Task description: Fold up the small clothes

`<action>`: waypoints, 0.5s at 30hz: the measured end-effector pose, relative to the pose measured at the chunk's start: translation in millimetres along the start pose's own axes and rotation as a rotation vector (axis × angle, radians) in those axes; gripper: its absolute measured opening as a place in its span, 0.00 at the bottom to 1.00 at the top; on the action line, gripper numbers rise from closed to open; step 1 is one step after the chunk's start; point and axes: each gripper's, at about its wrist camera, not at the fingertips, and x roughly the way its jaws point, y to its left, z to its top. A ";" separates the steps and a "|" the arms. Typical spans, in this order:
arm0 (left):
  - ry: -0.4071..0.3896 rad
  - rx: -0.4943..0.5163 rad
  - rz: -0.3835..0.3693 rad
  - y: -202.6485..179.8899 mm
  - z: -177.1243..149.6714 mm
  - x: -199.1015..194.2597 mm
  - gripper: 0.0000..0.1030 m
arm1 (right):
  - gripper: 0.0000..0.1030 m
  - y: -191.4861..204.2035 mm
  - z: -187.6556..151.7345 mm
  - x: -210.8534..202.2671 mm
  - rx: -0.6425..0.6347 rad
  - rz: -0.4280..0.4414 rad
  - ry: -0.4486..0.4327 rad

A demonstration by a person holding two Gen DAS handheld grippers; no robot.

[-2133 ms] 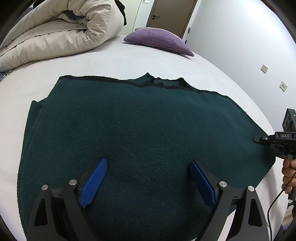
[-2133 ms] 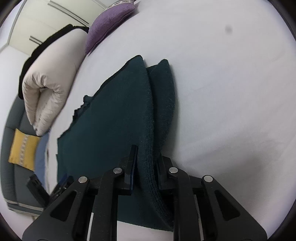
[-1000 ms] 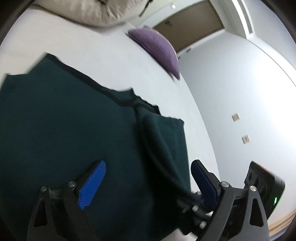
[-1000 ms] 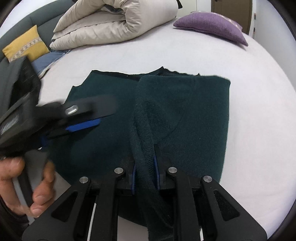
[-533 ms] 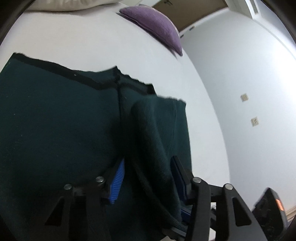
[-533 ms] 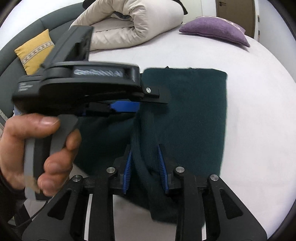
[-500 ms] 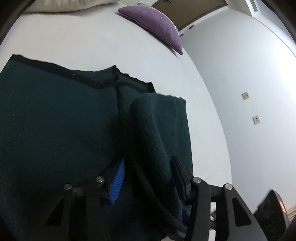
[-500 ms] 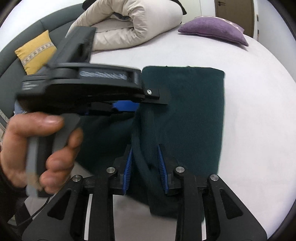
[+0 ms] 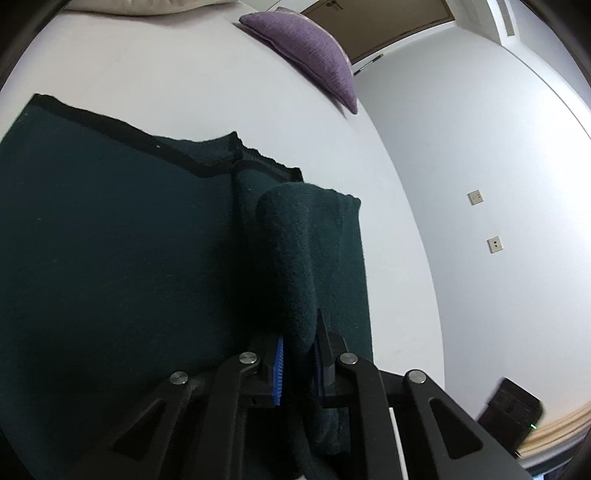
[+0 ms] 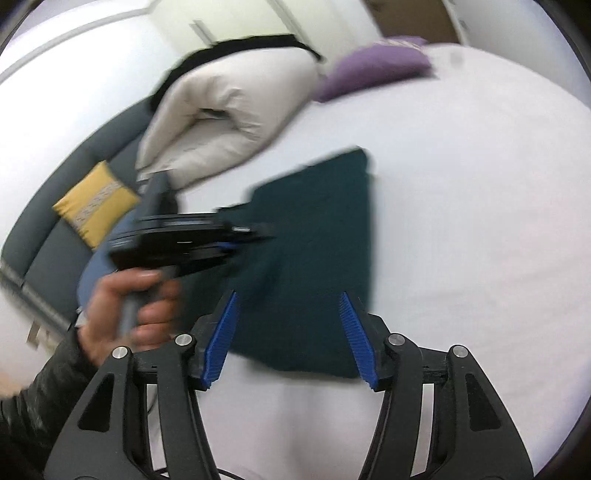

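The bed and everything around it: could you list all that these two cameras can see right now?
Dark green sweater: one, dark green with black trim, lying on the bed, its right side folded over.
Bed: one, white, under the sweater.
Purple pillow: one, at the bed's far end.
Duvet: one, cream, rolled at the bed's far end.
Yellow cushion: one, on the grey sofa.
Door: one, brown, behind the pillow.
Wall sockets: two, on the pale wall.
Left gripper: black, blue pads, clamping a raised sweater fold.
Right gripper: jaws just opening, nothing between them.
Hand: gripping the left gripper's handle.
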 end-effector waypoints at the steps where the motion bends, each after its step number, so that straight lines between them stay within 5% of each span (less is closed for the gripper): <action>1: -0.002 -0.002 -0.007 1.6 -0.5 -3.8 0.13 | 0.55 -2.7 -1.9 3.2 0.004 -0.004 0.008; 8: -0.033 -0.031 -0.041 18.2 3.3 -28.5 0.12 | 0.55 -16.0 -6.6 39.7 0.055 -0.107 0.054; 15: -0.084 -0.045 -0.043 43.6 13.7 -70.9 0.12 | 0.55 20.3 -17.3 65.0 -0.066 -0.070 0.103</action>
